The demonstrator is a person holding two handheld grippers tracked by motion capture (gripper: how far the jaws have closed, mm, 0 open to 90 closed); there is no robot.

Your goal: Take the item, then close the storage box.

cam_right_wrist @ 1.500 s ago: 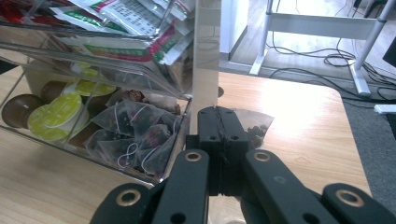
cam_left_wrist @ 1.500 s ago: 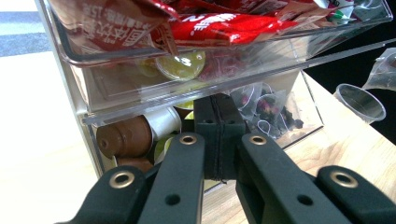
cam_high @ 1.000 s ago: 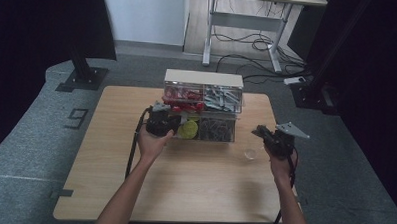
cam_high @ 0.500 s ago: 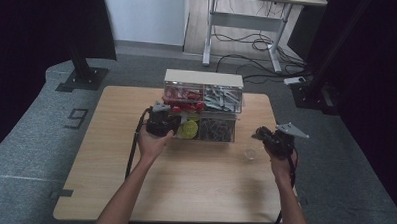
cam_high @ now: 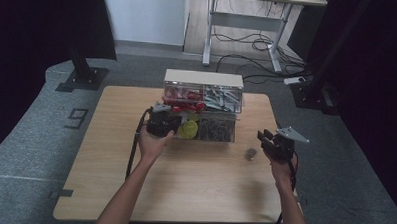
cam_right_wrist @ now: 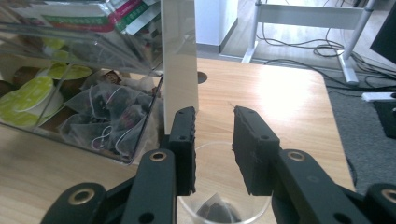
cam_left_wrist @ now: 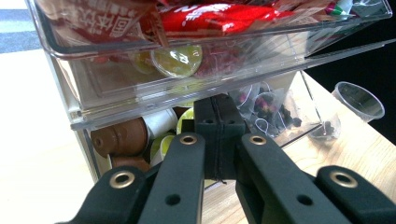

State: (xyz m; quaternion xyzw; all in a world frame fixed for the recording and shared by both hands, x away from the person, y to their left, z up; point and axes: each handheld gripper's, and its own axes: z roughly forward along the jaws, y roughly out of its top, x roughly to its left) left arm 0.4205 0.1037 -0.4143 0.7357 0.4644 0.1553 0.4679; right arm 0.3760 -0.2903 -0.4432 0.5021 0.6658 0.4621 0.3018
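Clear plastic cup [cam_right_wrist: 223, 205] stands on the table [cam_high: 183, 191] just right of the drawer organizer's near right corner, with one dark pyramid tea bag [cam_right_wrist: 212, 212] lying in its bottom; judged from this, the bag transfer is done. Right gripper [cam_right_wrist: 214, 140] hovers just over the cup's rim, jaws moderately apart, holding nothing. Left gripper [cam_left_wrist: 219, 119] is at the front of the organizer's lower left drawer [cam_left_wrist: 140, 140], jaws pressed together; whether they pinch a drawer lip or just push on it, I cannot tell. What looks left: closing the lower drawer, possibly the upper. Clear drawer organizer [cam_high: 203, 104] sits at the table's far middle. Upper left drawer [cam_left_wrist: 187, 51] juts forward over the left gripper and holds red sachets [cam_left_wrist: 219, 21]. Lower left drawer holds brown and yellow-green capsules [cam_left_wrist: 126, 137]. Lower right compartment [cam_right_wrist: 112, 126] holds more pyramid tea bags; upper right holds grey packets [cam_high: 222, 99].
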